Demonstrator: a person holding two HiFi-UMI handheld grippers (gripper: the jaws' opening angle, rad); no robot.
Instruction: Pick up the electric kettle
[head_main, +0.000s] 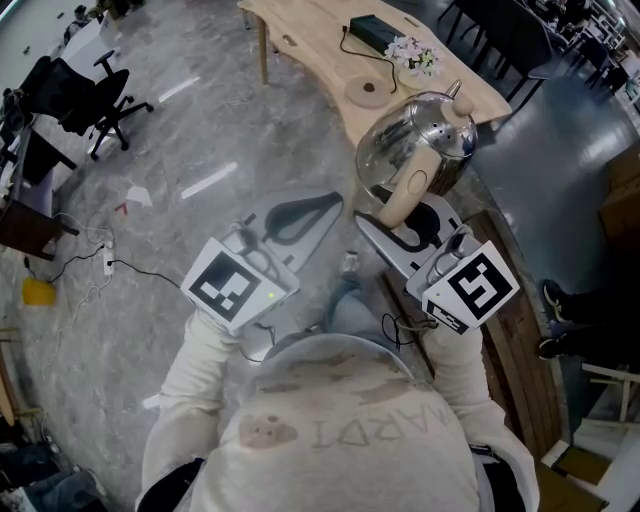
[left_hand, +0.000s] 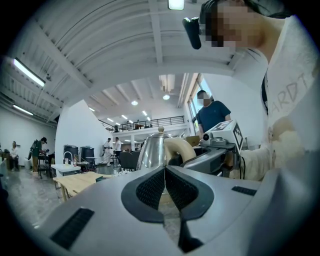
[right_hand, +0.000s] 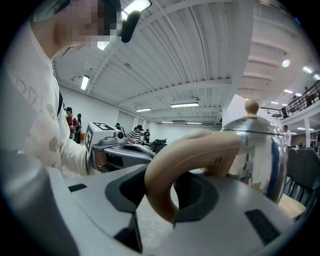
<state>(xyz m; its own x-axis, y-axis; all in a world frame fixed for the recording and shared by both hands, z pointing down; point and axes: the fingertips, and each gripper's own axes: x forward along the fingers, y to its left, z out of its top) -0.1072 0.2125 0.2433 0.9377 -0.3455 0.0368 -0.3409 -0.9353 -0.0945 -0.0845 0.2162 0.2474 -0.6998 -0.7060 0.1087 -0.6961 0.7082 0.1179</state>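
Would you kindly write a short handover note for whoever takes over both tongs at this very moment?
The left tongs: shut and empty, held level beside the other pair.
The right tongs: shut on the cream curved handle of the shiny steel electric kettle.
Kettle: upright, off the end of the light wooden table. It looks lifted clear, though its base is hidden.
Done: the grasp, and seemingly the lift.
Left: check that the kettle hangs free, and hold it upright.
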